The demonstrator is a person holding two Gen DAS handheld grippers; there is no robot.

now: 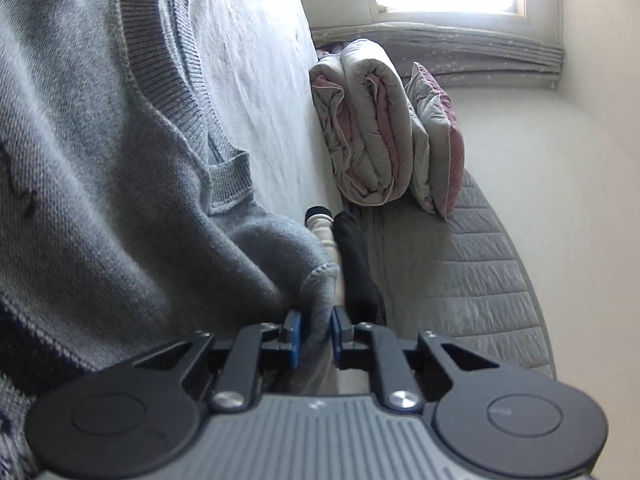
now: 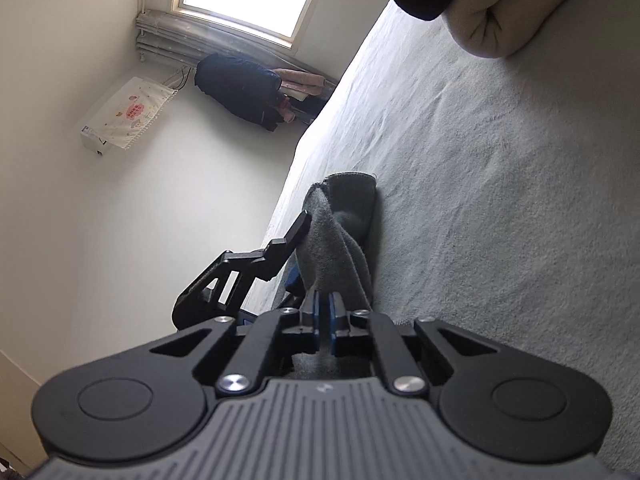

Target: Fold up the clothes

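Mid-fold: left gripper (image 1: pixel 316 330) pinching sweater (image 1: pixel 100 160) edge, right gripper (image 2: pixel 323 320) pinching another grey bunch. Sweater lifted over bed (image 2: pixel 500 200). Next, likely: carry both edges across together, lay flat.

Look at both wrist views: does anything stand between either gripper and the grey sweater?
Nothing visible does. The left gripper is already shut on a fold of the sweater, and the right gripper is shut on another grey fold. The bed beside them lies bare; the socks lie apart.
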